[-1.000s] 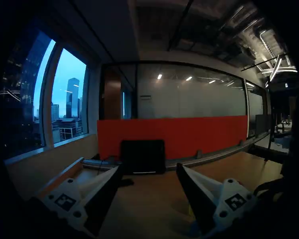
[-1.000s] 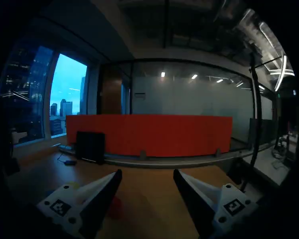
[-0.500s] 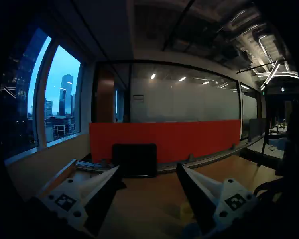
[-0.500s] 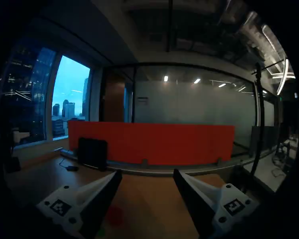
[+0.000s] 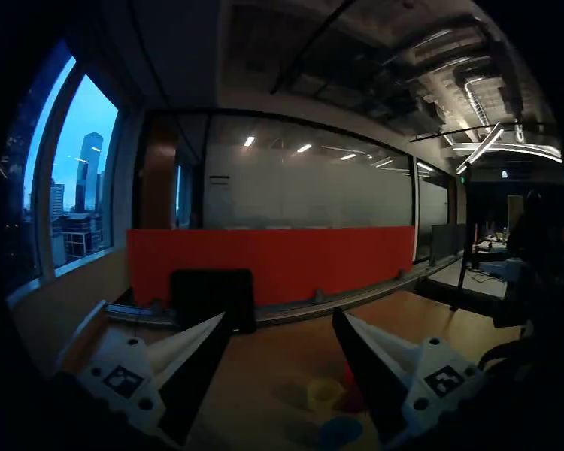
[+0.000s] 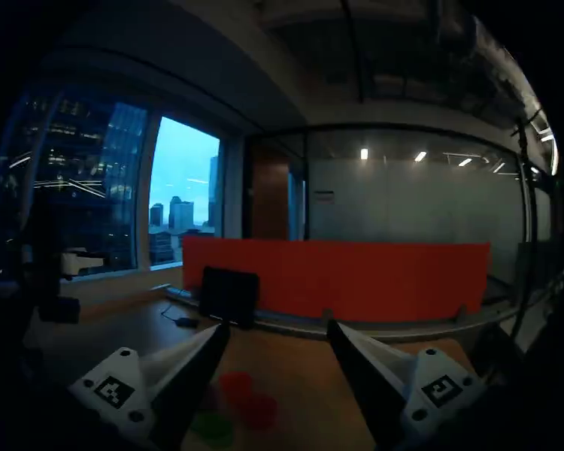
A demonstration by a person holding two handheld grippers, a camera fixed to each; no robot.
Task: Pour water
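Note:
In the left gripper view my left gripper [image 5: 280, 325] stands open over a wooden desk [image 5: 282, 368] with nothing between its fingers. Below and ahead of it sit a yellow cup [image 5: 324, 392], a red cup [image 5: 350, 379] partly behind the right finger, and a blue cup [image 5: 339, 431] nearest the camera. In the right gripper view my right gripper [image 6: 278, 331] is open too, held above the desk [image 6: 304, 376]. Two red cups [image 6: 235, 382] [image 6: 259, 410] and a green cup [image 6: 212, 425] lie low between its fingers, apart from them.
An orange partition [image 5: 274, 259] runs along the desk's far edge with a dark monitor [image 5: 210, 297] in front of it. Windows [image 6: 180, 210] stand to the left, a glass wall behind. Another desk [image 5: 500, 267] lies at the right.
Both cameras have swung: the left view turned right and down, bringing yellow, red and blue cups into sight. The right view turned left; red and green cups now show between its fingers.

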